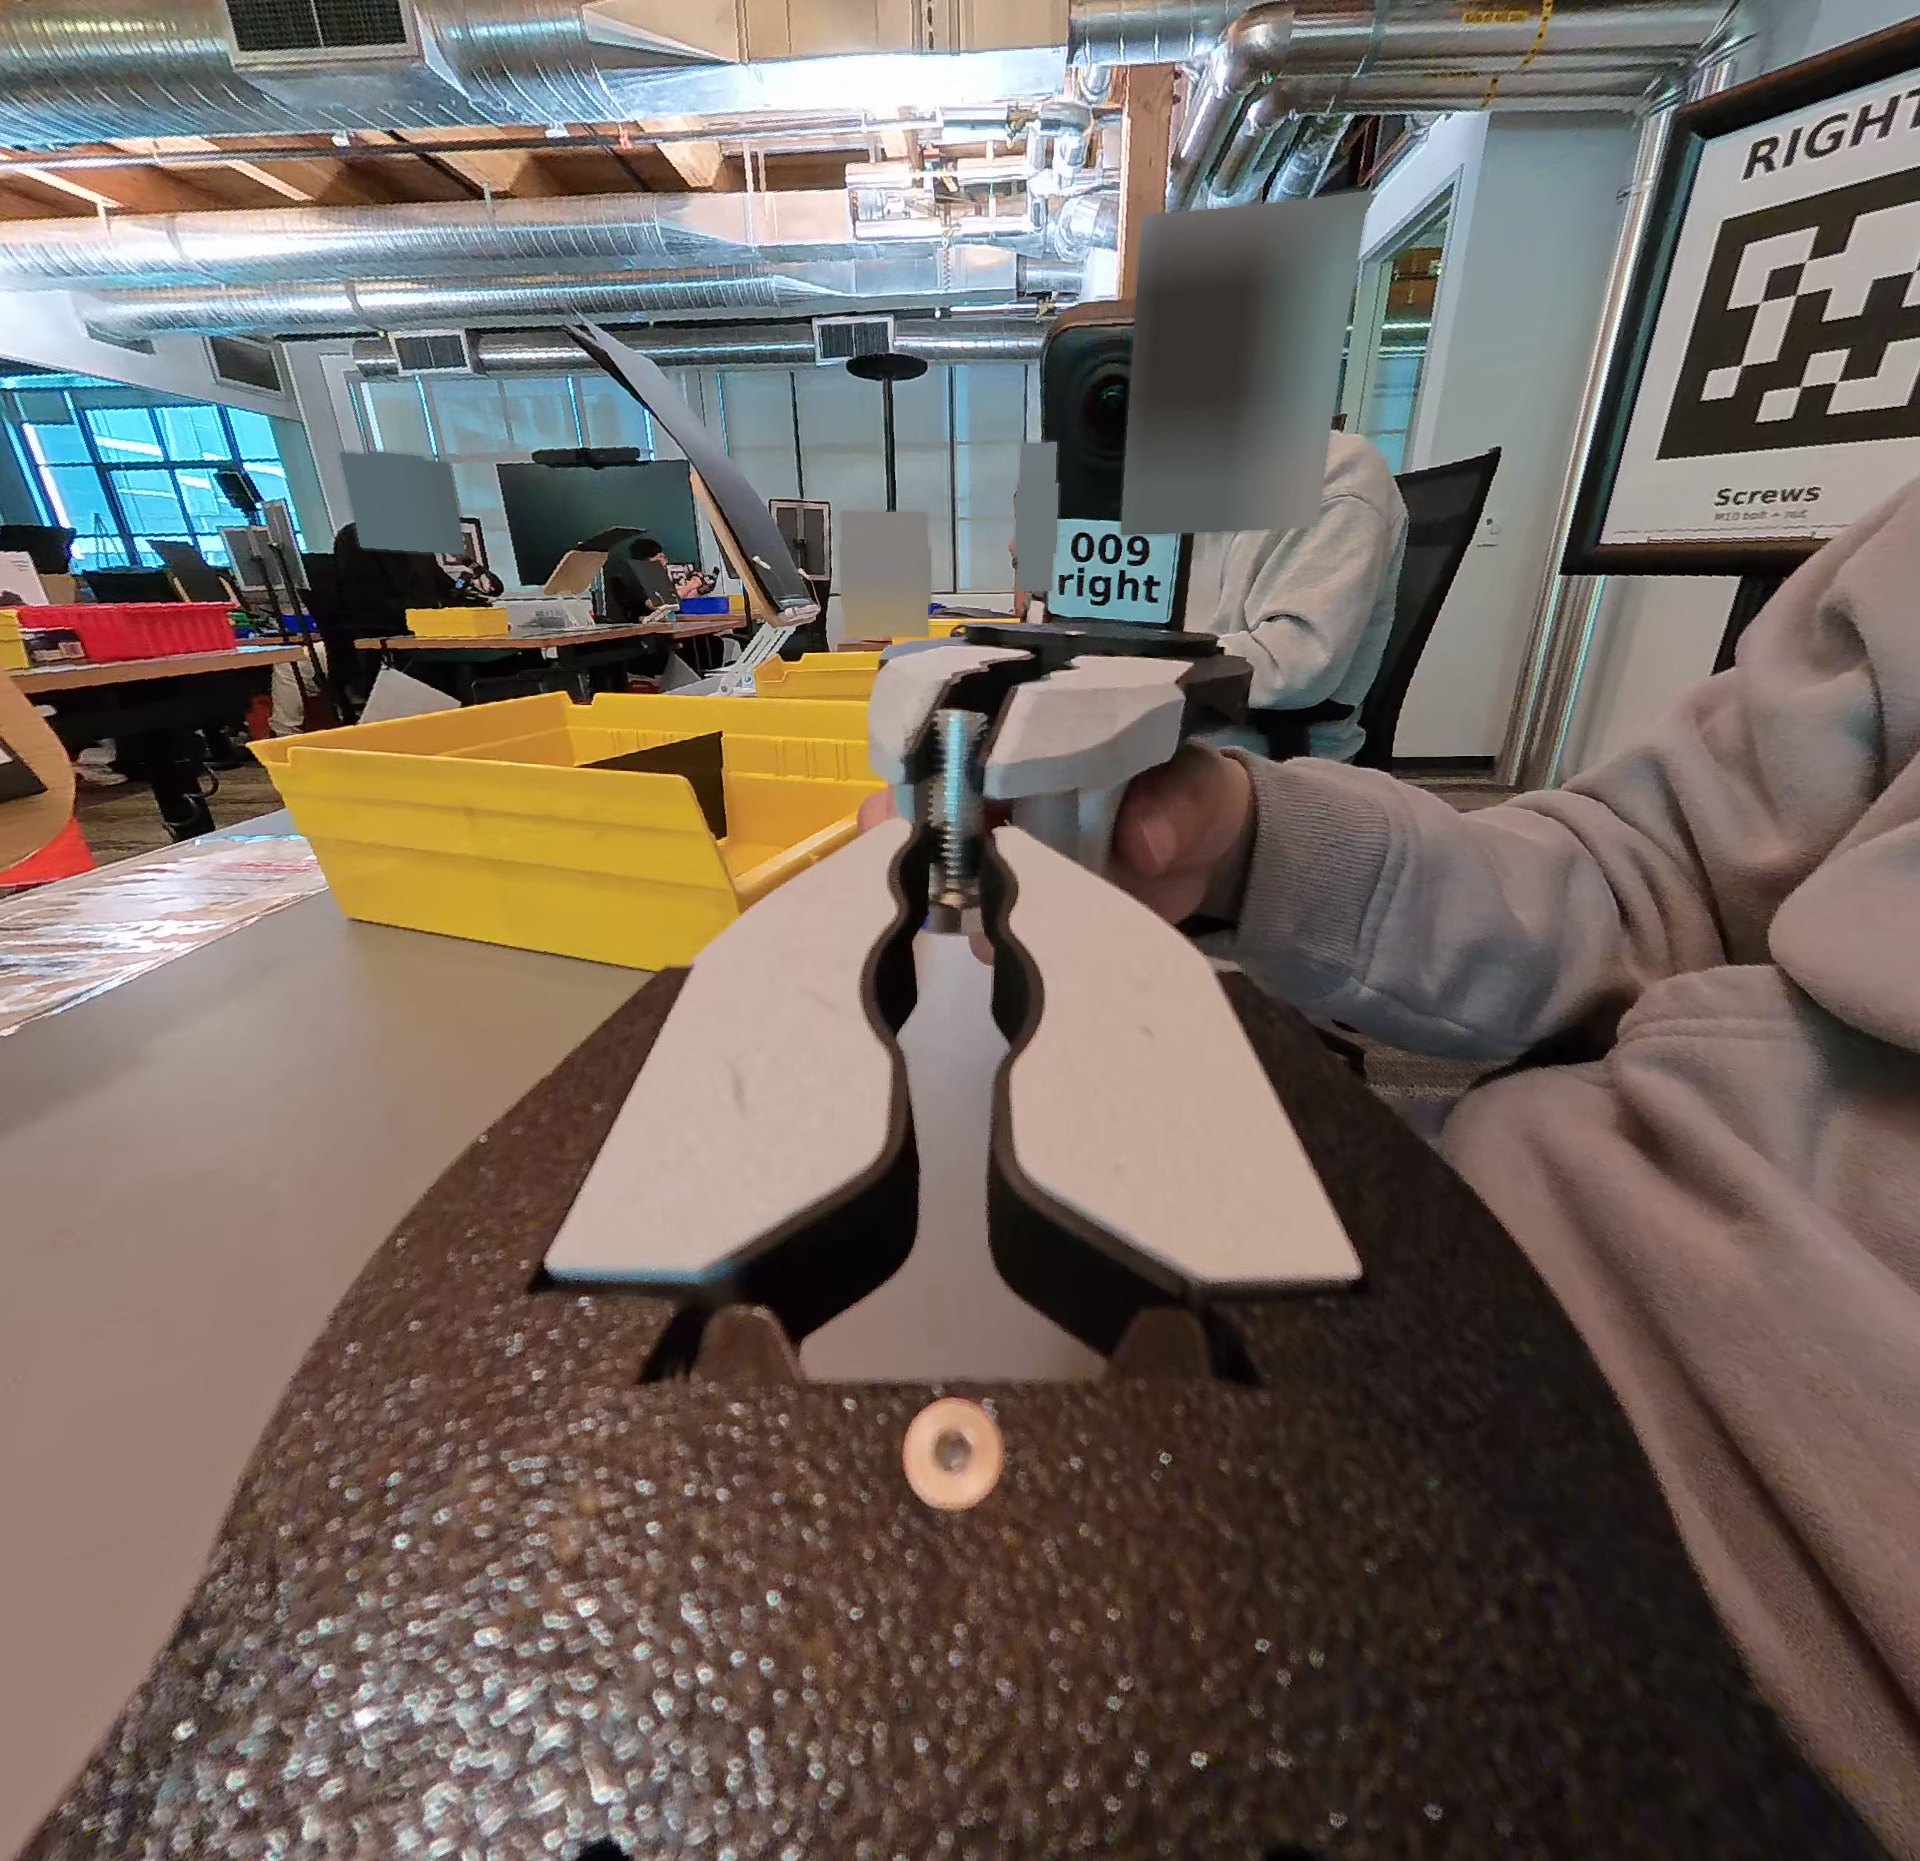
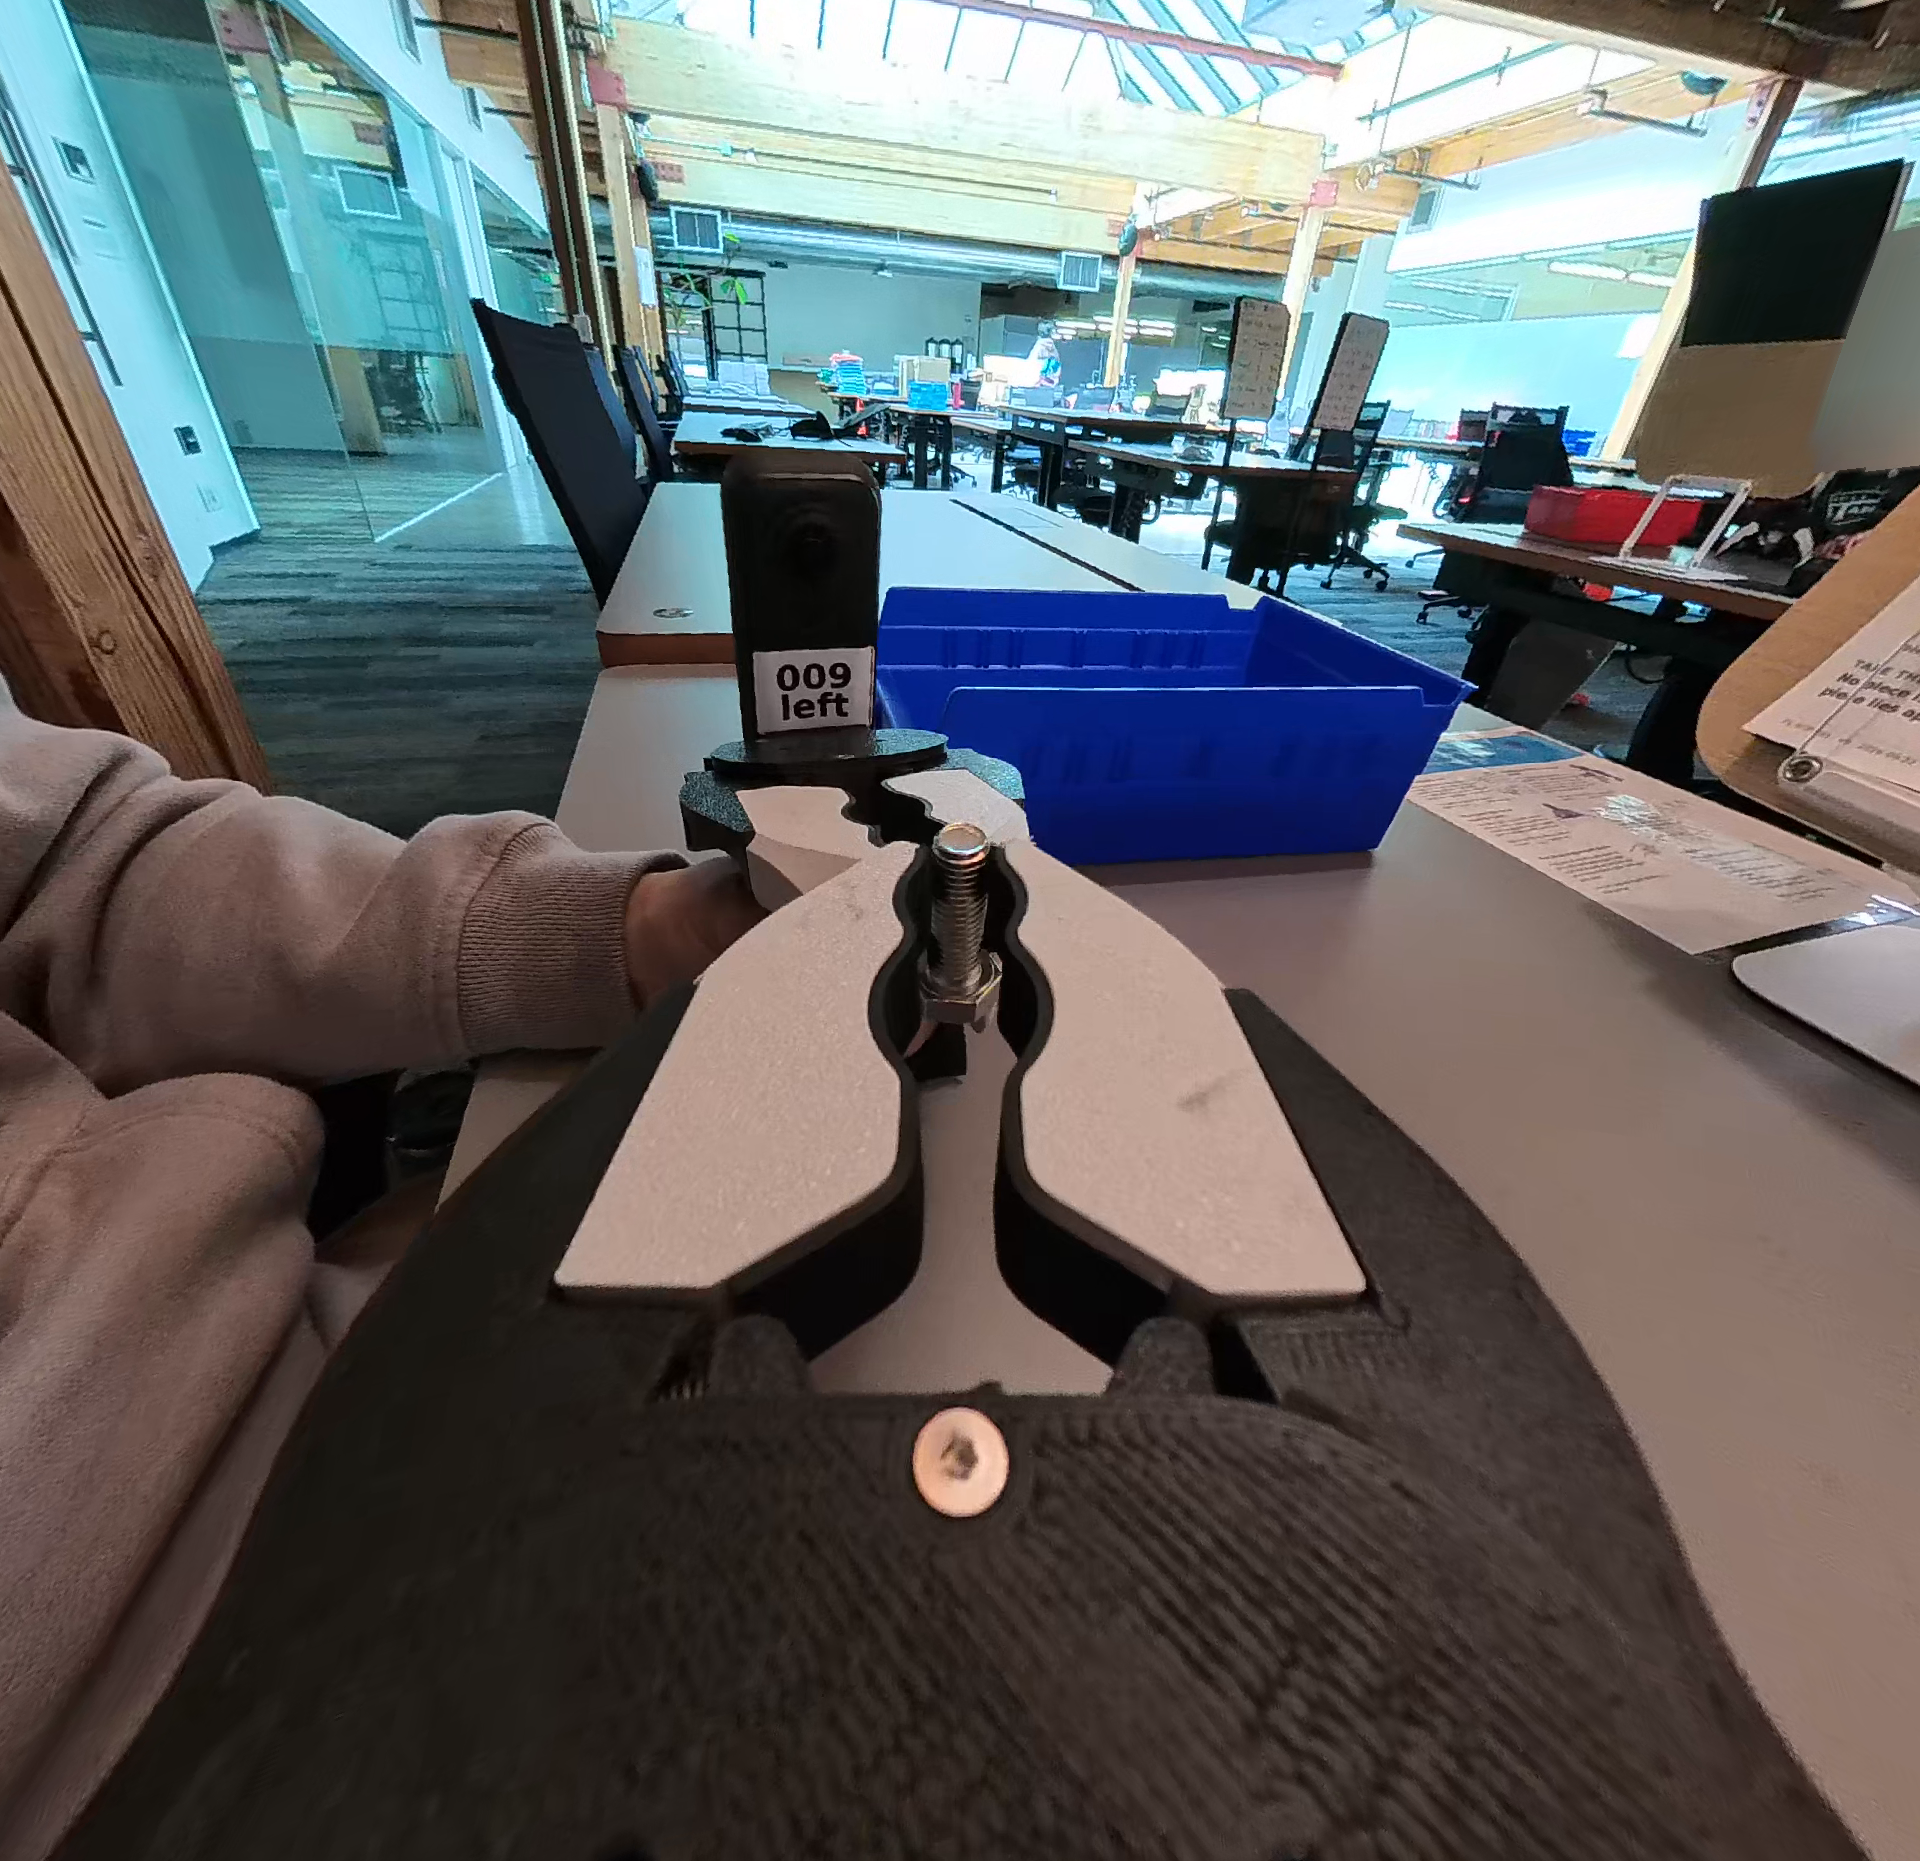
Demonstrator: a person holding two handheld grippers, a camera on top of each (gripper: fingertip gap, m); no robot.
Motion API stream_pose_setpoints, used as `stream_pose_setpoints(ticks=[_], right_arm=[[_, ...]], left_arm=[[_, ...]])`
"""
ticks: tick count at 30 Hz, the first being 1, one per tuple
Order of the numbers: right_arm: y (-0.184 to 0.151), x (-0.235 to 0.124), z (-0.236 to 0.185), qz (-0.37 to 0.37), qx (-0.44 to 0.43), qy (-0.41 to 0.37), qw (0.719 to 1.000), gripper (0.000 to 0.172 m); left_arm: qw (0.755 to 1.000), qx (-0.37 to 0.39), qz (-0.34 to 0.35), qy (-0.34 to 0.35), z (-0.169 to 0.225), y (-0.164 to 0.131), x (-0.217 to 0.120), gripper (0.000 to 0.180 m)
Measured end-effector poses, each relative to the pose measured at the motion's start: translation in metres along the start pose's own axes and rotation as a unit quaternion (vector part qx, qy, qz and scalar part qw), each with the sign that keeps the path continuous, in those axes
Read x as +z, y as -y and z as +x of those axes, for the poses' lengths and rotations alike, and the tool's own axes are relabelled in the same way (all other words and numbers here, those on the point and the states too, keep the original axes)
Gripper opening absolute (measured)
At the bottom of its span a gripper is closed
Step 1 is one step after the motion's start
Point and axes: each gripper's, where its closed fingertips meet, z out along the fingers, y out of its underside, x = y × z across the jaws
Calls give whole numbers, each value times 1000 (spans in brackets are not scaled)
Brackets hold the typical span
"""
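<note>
Left wrist view: grey table (image 1: 260, 1032), open-plan workshop, ceiling ducts (image 1: 520, 242)

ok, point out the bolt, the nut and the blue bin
bolt (image 2: 957, 918): right wrist view, on the threaded shank between the fingers.
nut (image 2: 958, 988): right wrist view, on its hex side, low on the bolt.
blue bin (image 2: 1195, 783): right wrist view, on its front wall.

sleeves: grey-beige knit sweatshirt (image 1: 1558, 980), ribbed cuffs
left gripper (image 1: 951, 881): black speckled body, pale grey flat fingers (image 1: 758, 1084) w/ wavy black inner edges, 1 silver screw (image 1: 953, 1453) at centre
right gripper (image 2: 961, 938): same build, matte black ribbed body, silver screw (image 2: 960, 1461)
cams: black cam block atop each gripper, white label w/ black print (image 2: 814, 691)
</note>
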Motion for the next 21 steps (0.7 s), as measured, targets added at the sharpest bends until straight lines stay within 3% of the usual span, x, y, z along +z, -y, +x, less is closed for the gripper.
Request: stream_pose_setpoints(ticks=[7,9,11,14,17,21], right_arm=[[0,0,5,-21,-15,-19,999,9],[2,-7,19,-41,-47,-63,996,9],[10,-25,47,-73,-90,-131,985,9],[27,-74,113,-127,-140,-269,944,9],[39,-134,191,-199,-173,-397,879,9],[18,-198,286,-320,-171,-470,805,9]], left_arm=[[1000,-2,8,15,-4,2,1,9],[999,0,6,40,-11,1,1,25],[998,12,5,62,-16,2,-2,29],[995,54,-7,84,-18,1,-4,29],[991,81,-52,94,-18,-11,2,35],[984,101,-99,110,-20,-25,7,44]])
